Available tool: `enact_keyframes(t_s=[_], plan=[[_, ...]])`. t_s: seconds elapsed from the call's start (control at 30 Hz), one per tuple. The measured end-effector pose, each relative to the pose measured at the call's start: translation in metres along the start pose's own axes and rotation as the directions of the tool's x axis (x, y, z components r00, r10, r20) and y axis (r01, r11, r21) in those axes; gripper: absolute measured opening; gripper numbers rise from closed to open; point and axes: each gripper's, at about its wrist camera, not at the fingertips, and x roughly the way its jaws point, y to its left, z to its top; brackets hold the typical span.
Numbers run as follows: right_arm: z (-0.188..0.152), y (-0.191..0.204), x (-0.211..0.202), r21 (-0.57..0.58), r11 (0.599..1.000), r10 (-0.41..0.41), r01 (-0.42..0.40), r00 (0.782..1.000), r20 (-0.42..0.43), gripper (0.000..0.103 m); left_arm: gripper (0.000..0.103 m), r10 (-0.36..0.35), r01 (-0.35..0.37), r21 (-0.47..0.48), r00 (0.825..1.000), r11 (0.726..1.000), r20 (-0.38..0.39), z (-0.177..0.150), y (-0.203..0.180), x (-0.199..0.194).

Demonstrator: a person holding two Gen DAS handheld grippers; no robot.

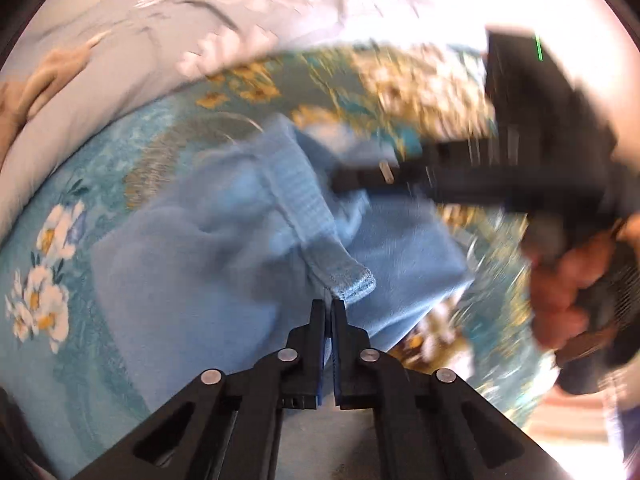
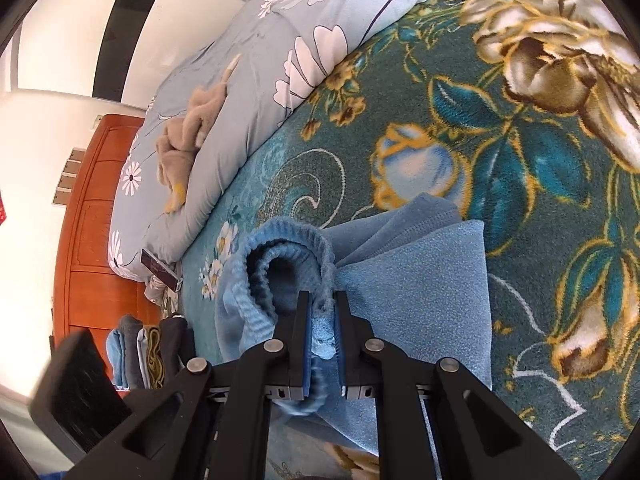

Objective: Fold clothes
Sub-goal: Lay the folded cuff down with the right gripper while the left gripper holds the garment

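A light blue fleece garment (image 1: 192,280) with a ribbed waistband (image 1: 308,208) lies on a teal floral blanket (image 1: 52,320). My left gripper (image 1: 328,308) is shut on a thin edge of the garment just below the waistband's end. My right gripper (image 2: 322,300) is shut on the bunched ribbed waistband (image 2: 288,256), with fleece squeezed between its pads. Part of the garment lies folded flat to the right (image 2: 420,280). The right gripper also shows in the left wrist view (image 1: 340,180), blurred, reaching in from the right and touching the garment.
A pale grey-blue flowered duvet (image 2: 248,80) lies along the blanket's far edge with a beige plush toy (image 2: 188,136) on it. A stack of folded clothes (image 2: 148,352) and an orange wooden cabinet (image 2: 92,220) are at the left. A hand (image 1: 560,292) holds the right gripper.
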Motion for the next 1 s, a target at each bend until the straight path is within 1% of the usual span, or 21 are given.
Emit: enact_keyframes(t_s=[0.07,0.13,0.17,0.23,0.3,0.33,0.4,0.5,0.6,0.7,0.8,0.87,0.9,0.93,0.97,1.0], plan=[[-0.003,0.002,-0.005,-0.003,1.0,0.029,-0.029,1.0,0.009,0.01,0.003,0.001,0.004,-0.073,0.997,0.997,0.073,0.013,0.015,-0.022],[-0.006,0.004,-0.014,0.0,0.998,0.066,-0.066,0.998,0.021,0.01,0.003,0.024,-0.01,-0.112,0.992,0.994,0.126,0.025,0.024,-0.036],[-0.007,0.006,-0.019,-0.002,0.997,0.078,-0.078,0.997,0.028,0.01,0.003,0.024,-0.006,-0.124,0.989,0.992,0.144,0.03,0.029,-0.042],[-0.014,0.008,-0.03,-0.015,0.997,0.082,-0.082,0.996,0.044,0.01,0.003,0.007,0.019,-0.145,0.984,0.989,0.178,0.04,0.038,-0.051],[-0.023,0.002,-0.037,0.001,0.996,0.086,-0.086,0.995,0.057,0.01,0.003,-0.034,0.063,-0.15,0.981,0.987,0.191,0.044,0.039,-0.056],[-0.028,-0.003,-0.038,0.012,0.997,0.075,-0.075,0.996,0.057,0.01,0.003,-0.053,0.08,-0.144,0.981,0.986,0.186,0.045,0.036,-0.054],[-0.036,-0.015,-0.033,0.047,0.998,0.044,-0.045,0.998,0.037,0.01,0.003,-0.061,0.075,-0.098,0.988,0.992,0.142,0.044,0.02,-0.039],[-0.047,-0.032,-0.026,0.103,0.993,0.048,-0.049,0.999,0.021,0.01,0.003,-0.086,0.088,-0.037,0.995,0.995,0.054,0.038,-0.006,-0.009],[-0.05,-0.039,-0.026,0.138,0.987,0.081,-0.085,0.996,0.034,0.01,0.003,-0.069,0.069,0.008,0.997,0.998,-0.025,0.033,-0.025,0.019],[-0.05,-0.041,-0.025,0.147,0.986,0.071,-0.075,0.997,0.035,0.013,0.005,-0.083,0.083,-0.001,0.992,0.997,-0.09,0.029,-0.028,0.04],[-0.049,-0.044,-0.026,0.147,0.987,0.059,-0.063,0.998,0.03,0.014,0.005,-0.121,0.118,-0.038,0.986,0.992,-0.113,0.024,-0.024,0.042],[-0.048,-0.045,-0.029,0.146,0.987,0.065,-0.07,0.997,0.044,0.016,0.011,-0.156,0.15,-0.063,0.982,0.987,-0.11,0.023,-0.018,0.034],[-0.047,-0.046,-0.031,0.146,0.986,0.07,-0.077,0.996,0.053,0.018,0.014,-0.169,0.162,-0.071,0.981,0.984,-0.097,0.022,-0.013,0.026],[-0.047,-0.046,-0.034,0.145,0.986,0.076,-0.084,0.995,0.063,0.023,0.027,-0.17,0.164,-0.08,0.983,0.983,-0.075,0.021,-0.006,0.017],[-0.046,-0.047,-0.036,0.145,0.985,0.083,-0.093,0.994,0.072,0.025,0.044,-0.167,0.162,-0.09,0.985,0.983,-0.051,0.02,0.002,0.007],[-0.046,-0.048,-0.037,0.147,0.983,0.096,-0.107,0.992,0.08,0.031,0.05,-0.15,0.147,-0.105,0.988,0.984,-0.027,0.018,0.012,-0.003]])
